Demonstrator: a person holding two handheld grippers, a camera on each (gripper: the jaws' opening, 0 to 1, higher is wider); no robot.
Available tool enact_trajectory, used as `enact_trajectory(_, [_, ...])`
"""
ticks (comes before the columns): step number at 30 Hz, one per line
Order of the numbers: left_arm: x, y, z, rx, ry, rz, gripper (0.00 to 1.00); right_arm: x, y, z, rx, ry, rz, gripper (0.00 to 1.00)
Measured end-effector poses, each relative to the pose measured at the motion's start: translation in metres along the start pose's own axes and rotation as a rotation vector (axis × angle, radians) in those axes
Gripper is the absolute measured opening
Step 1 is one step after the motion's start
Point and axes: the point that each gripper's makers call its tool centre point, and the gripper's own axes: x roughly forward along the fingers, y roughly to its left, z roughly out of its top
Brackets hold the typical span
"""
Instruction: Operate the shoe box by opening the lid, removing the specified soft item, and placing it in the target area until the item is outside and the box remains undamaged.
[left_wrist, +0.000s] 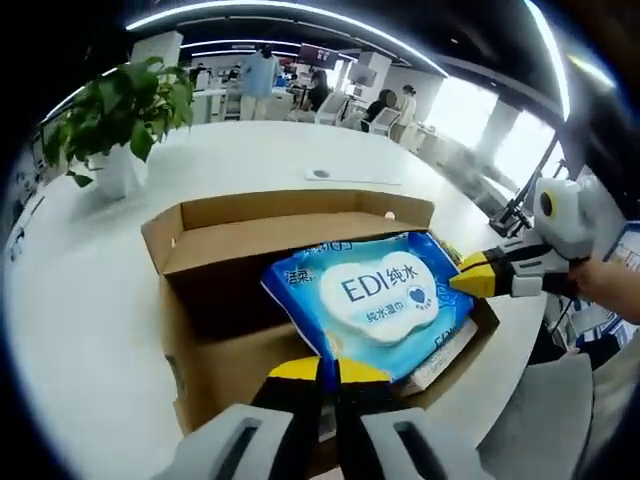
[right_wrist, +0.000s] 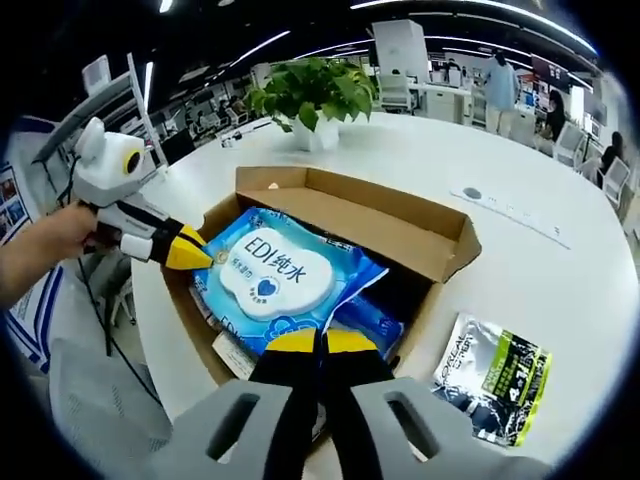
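Observation:
An open cardboard shoe box (left_wrist: 290, 210) (right_wrist: 400, 215) stands on the round white table. A blue soft pack of wet wipes (left_wrist: 375, 300) (right_wrist: 270, 275) with a white cloud label is held tilted over the box's opening. My left gripper (left_wrist: 328, 372) is shut on the pack's near corner; in the right gripper view it reaches in from the left (right_wrist: 192, 252), a hand behind it. My right gripper (right_wrist: 320, 342) is shut on the opposite edge; it enters the left gripper view from the right (left_wrist: 475, 277).
A second blue pack (right_wrist: 368, 322) lies lower in the box. A green, black and silver sachet (right_wrist: 495, 380) lies on the table beside the box. A potted plant (left_wrist: 120, 120) (right_wrist: 315, 95) stands beyond it. Desks and people fill the far room.

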Motion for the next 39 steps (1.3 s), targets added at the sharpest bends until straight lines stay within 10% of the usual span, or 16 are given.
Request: enact_trajectory(39, [0.046,-0.117,0.053,0.097,-0.083,-0.092,0.01,-0.099,-0.093,-0.026,0.093,-0.063,-0.167,0.0])
